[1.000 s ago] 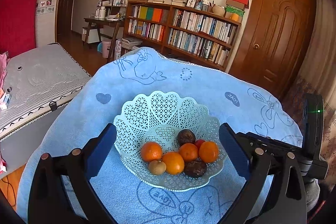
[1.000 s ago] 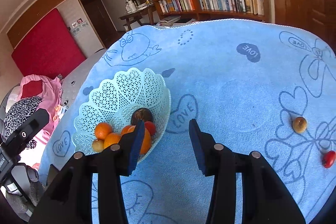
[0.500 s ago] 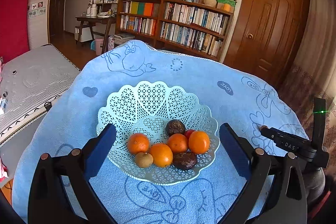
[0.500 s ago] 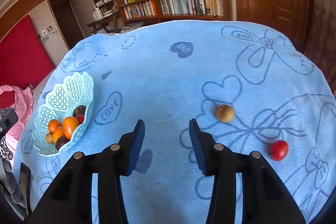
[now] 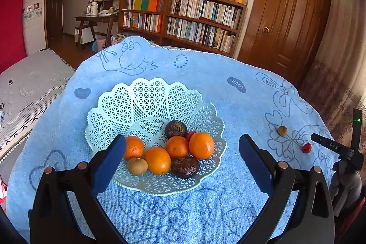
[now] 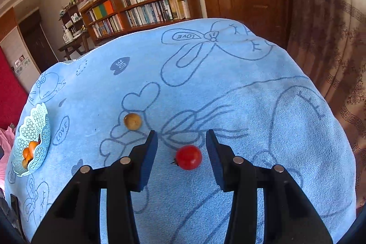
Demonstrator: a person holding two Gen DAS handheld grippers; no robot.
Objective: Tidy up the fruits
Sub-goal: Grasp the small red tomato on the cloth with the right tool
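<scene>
The right claw (image 6: 181, 141) is spread apart, with the cherry tomato (image 6: 189, 157) sat loose on the blue cloth (image 6: 228, 84) between its fingers, untouched. A small brown fruit (image 6: 132, 121) is lying just beside. The left claw (image 5: 182, 148) is held wide open over the basket (image 5: 148, 102) of oranges (image 5: 201, 145) near the desk's left edge.
</scene>
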